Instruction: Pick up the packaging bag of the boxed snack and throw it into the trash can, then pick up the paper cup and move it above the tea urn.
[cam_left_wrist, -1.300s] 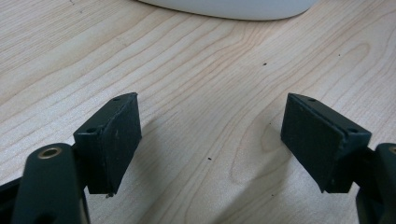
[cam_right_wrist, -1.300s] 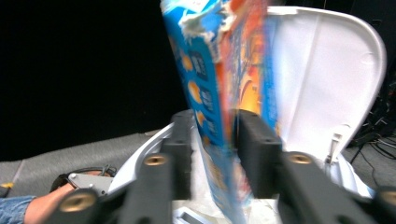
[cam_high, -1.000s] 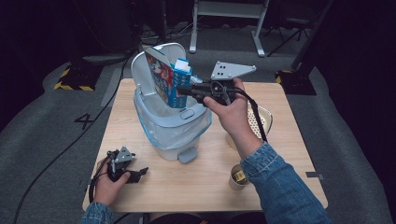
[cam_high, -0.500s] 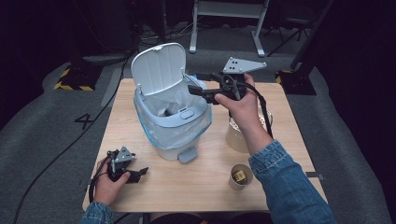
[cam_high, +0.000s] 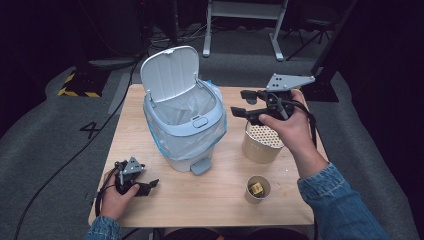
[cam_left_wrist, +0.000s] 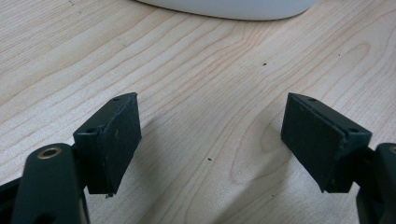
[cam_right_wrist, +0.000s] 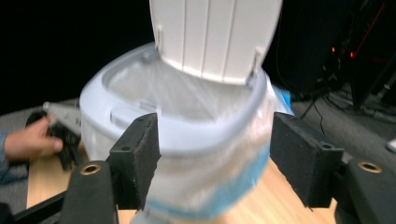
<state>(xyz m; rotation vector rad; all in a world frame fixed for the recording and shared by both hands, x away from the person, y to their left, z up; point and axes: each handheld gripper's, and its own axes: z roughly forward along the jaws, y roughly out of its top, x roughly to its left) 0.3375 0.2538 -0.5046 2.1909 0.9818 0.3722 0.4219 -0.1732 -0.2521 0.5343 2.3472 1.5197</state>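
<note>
Item: lined pedal bin (cam_high: 182, 125), bench (cam_high: 225, 200) centre, lid up. Right gripper (cam_high: 245, 104) just opened, jaws apart, empty, right of bin. Left gripper (cam_high: 150, 186) apart, idle. Remaining: 2 cups' contents.

I see a light wooden table (cam_high: 210, 205) on grey carpet. On it stands a pale blue pedal bin (cam_high: 184, 125) near the middle, a perforated cream cup (cam_high: 261, 145) to its right, and a small paper cup (cam_high: 257, 189) nearer me. My left claw (cam_high: 150, 186) rests on the near left corner.
</note>
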